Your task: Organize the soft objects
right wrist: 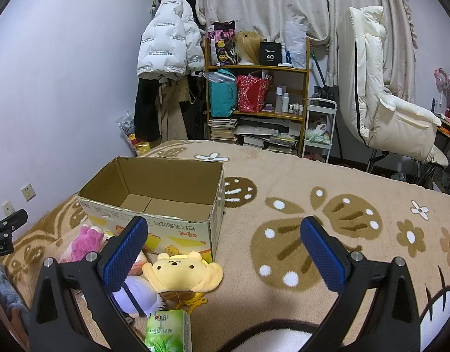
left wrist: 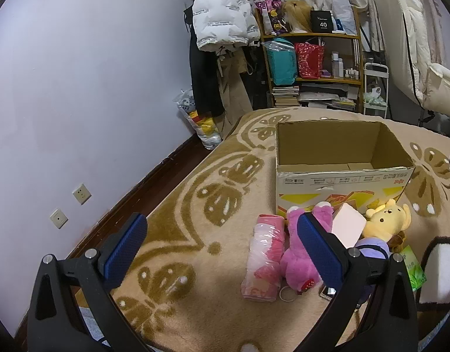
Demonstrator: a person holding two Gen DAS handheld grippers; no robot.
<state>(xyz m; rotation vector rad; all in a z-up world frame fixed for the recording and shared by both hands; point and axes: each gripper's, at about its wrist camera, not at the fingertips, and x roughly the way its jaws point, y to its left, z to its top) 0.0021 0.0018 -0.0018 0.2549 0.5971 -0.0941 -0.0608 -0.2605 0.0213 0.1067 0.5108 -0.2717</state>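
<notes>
An open, empty cardboard box (left wrist: 339, 173) stands on the bed blanket; it also shows in the right wrist view (right wrist: 154, 193). In front of it lie a pink plush (left wrist: 298, 258), a yellow bear plush (left wrist: 383, 220), a purple plush (right wrist: 137, 293), a pink wrapped pack (left wrist: 264, 261), a pale pink block (left wrist: 348, 226) and a green tissue pack (right wrist: 169, 331). My left gripper (left wrist: 222, 249) is open and empty above the blanket, left of the toys. My right gripper (right wrist: 225, 252) is open and empty, over the yellow bear (right wrist: 181, 272) and the blanket to its right.
The bed's beige patterned blanket (right wrist: 312, 205) stretches wide to the right of the box. A wall (left wrist: 78, 102) with sockets runs along the left edge. Beyond the bed stand a shelf (right wrist: 257, 94), hanging coats (right wrist: 169, 50) and a white chair (right wrist: 377, 99).
</notes>
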